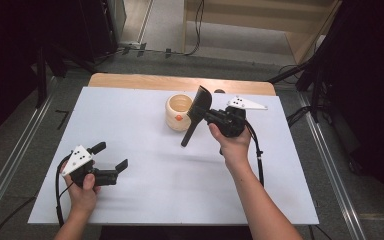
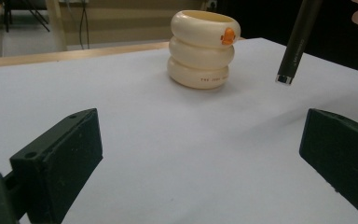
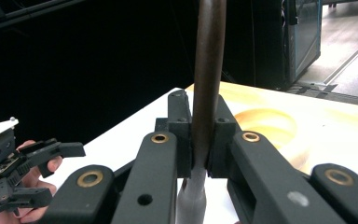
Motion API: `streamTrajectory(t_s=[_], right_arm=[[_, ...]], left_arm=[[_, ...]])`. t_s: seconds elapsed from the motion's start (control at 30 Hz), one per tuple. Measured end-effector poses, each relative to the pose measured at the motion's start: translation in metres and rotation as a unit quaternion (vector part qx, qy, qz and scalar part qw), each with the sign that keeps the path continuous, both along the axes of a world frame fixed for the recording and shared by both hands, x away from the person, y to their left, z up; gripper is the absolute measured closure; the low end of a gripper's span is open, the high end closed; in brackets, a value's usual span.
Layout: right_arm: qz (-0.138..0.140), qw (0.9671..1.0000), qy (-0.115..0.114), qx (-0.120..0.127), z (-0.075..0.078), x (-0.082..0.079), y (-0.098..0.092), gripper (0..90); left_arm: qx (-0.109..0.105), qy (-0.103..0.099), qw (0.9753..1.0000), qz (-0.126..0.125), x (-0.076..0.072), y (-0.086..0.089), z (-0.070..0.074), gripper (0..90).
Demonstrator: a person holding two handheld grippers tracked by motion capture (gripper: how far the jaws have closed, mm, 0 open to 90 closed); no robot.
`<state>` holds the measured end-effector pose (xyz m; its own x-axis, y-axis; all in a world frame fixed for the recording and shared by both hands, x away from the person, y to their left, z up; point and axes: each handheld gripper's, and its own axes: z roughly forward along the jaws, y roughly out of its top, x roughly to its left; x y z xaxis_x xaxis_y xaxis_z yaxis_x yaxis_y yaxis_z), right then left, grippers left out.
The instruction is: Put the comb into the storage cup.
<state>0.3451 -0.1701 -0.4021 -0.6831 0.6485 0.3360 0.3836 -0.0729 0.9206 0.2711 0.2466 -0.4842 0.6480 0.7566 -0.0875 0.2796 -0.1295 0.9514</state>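
Observation:
A black spatula [image 1: 192,126] hangs in the air over the white table mat [image 1: 150,180], blade up and handle end pointing down and left. My right gripper [image 1: 207,117] is shut on its shaft; the jaws pinch the dark shaft [image 3: 208,70] in the right gripper view. A cream holder [image 1: 178,112] of stacked rings with an orange mark stands upright just left of the blade. My left gripper [image 1: 111,156] rests low at the front left, open and holding nothing. Ahead of its fingers [image 2: 60,158] stand the holder [image 2: 203,49] and the spatula's handle end [image 2: 294,46].
The wooden table edge [image 1: 180,82] shows behind the mat. Metal rails [image 1: 10,165] run along the floor on both sides, with cables [image 1: 197,30] and dark stands beyond the table. The holder's open rim [image 3: 270,123] lies right of my right gripper [image 3: 200,135].

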Motion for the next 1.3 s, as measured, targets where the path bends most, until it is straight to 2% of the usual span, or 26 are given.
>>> streamTrajectory(t_s=[0.17, 0.37, 0.5, 0.8, 1.03, 1.3], right_arm=[[0.001, 1.0, -0.003, 0.0, 0.002, 0.002, 0.0, 81.9], [0.001, 1.0, -0.008, -0.002, 0.004, 0.005, 0.001, 81.9], [-0.001, 0.9999, -0.012, 0.0, 0.006, 0.007, 0.001, 81.9], [-0.01, 0.9998, -0.016, 0.003, 0.012, 0.013, 0.0, 81.9], [-0.011, 0.9997, -0.021, 0.008, 0.018, 0.019, 0.002, 81.9], [-0.017, 0.9996, -0.021, 0.008, 0.022, 0.025, 0.003, 81.9]], left_arm=[[0.007, -0.001, 0.9999, 0.008, -0.005, 0.011, 0.0, 0.0], [0.005, -0.001, 0.9998, 0.017, -0.01, 0.021, 0.0, 0.0], [-0.002, 0.0, 0.9998, 0.021, -0.01, 0.022, -0.002, 0.0], [0.006, -0.003, 0.9998, 0.019, -0.012, 0.019, -0.004, 0.0], [-0.008, -0.003, 0.9996, 0.026, -0.012, 0.022, -0.005, 0.0], [-0.008, -0.001, 0.9997, 0.023, -0.012, 0.022, -0.005, 0.0]])
